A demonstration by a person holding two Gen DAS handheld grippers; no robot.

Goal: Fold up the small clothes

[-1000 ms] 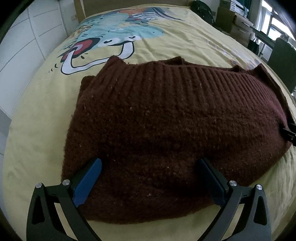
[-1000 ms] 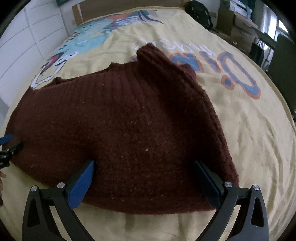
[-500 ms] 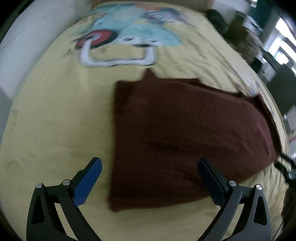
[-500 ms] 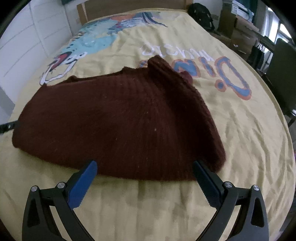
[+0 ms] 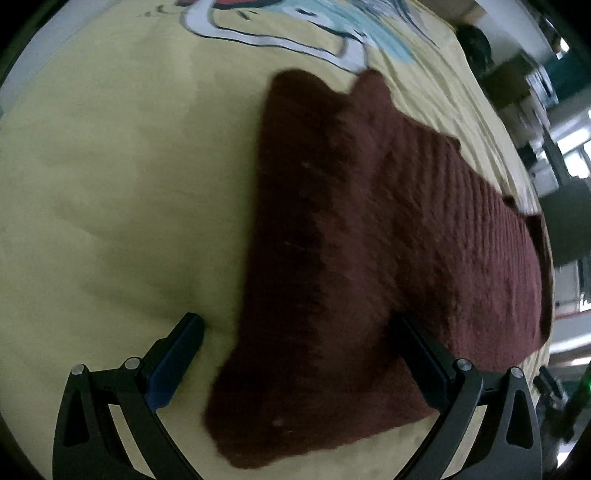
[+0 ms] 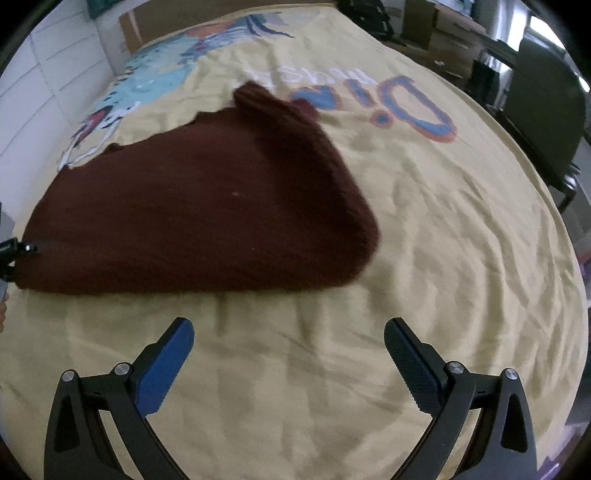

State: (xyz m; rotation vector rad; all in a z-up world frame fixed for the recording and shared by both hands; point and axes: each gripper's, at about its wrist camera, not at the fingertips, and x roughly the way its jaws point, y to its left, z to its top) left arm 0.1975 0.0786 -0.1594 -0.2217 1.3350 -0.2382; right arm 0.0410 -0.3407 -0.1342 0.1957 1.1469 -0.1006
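Observation:
A dark maroon knit sweater (image 5: 369, 236) lies folded flat on the yellow bed cover (image 5: 110, 184). My left gripper (image 5: 295, 332) is open, low over the sweater's near left corner, one finger on the cover and the other over the knit. In the right wrist view the sweater (image 6: 207, 214) lies ahead and to the left, with a sleeve end pointing away. My right gripper (image 6: 288, 332) is open over bare cover (image 6: 443, 258), a short way back from the sweater's near edge, holding nothing. The tip of the left gripper shows at that view's left edge.
The bed cover carries a cartoon print (image 6: 155, 81) and large letters (image 6: 406, 99). A white panelled wall (image 6: 44, 74) runs along the left. A dark chair (image 6: 546, 110) and boxes (image 6: 443, 29) stand past the bed's right side.
Both grippers pulled back from the sweater. The left one swung round to the sweater's left end and dropped low. The right one backed off until its fingers cleared the knit edge.

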